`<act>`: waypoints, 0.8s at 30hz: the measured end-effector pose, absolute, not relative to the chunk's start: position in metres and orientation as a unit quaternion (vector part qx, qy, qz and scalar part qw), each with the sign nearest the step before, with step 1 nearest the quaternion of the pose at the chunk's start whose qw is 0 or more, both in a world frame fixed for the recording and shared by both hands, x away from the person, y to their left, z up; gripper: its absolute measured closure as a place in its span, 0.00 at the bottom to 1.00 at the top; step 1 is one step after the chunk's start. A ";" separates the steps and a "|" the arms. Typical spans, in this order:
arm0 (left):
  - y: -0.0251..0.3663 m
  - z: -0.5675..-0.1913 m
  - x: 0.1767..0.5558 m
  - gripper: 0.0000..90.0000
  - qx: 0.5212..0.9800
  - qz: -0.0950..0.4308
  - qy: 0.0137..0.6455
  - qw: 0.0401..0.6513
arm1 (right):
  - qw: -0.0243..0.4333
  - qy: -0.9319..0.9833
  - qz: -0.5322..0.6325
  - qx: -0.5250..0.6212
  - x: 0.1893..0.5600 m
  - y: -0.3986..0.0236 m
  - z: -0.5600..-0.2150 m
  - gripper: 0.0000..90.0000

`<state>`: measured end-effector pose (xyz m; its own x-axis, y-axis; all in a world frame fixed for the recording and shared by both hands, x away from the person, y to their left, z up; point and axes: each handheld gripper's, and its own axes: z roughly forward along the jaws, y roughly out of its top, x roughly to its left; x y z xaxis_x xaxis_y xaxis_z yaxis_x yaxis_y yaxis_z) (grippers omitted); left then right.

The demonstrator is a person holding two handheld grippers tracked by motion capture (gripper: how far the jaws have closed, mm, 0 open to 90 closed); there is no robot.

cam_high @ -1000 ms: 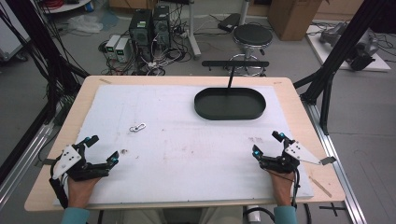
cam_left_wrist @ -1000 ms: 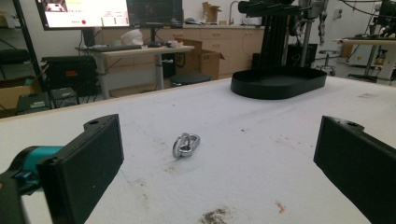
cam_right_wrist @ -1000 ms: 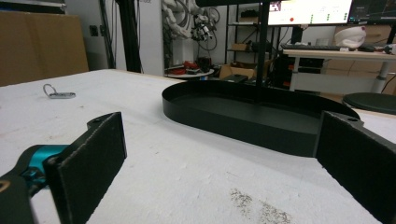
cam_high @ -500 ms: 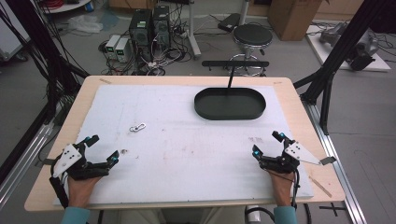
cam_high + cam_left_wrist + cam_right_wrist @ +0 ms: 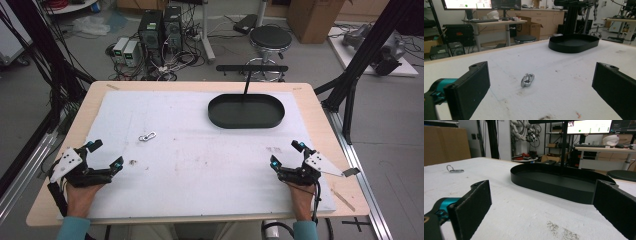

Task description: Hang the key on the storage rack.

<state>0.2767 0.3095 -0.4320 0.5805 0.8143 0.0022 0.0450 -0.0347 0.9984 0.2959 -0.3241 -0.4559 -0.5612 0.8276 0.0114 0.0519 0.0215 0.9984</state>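
Note:
A small silver metal clip [image 5: 147,136] lies on the white table cover [image 5: 190,165], left of centre; the left gripper view has the clip [image 5: 527,79] ahead between the jaws, and it lies far off at the left [image 5: 455,170] in the right gripper view. A black oval tray [image 5: 246,111] sits at the back right, also seen as the tray [image 5: 574,43] and tray [image 5: 559,183], and looks empty. My left gripper [image 5: 106,156] rests open near the front left edge. My right gripper [image 5: 286,154] rests open near the front right. Neither holds anything.
A thin black post with a crossbar [image 5: 251,68] rises from behind the tray. Dark smudges [image 5: 133,161] mark the cover near the left gripper. Black frame legs [image 5: 350,85] flank the table, and a stool [image 5: 270,37] and computers stand on the floor beyond.

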 end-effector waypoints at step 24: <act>0.307 -0.378 0.361 0.02 0.766 0.238 0.297 0.518 | 0.319 0.640 0.609 0.343 0.296 -0.324 -0.456 0.02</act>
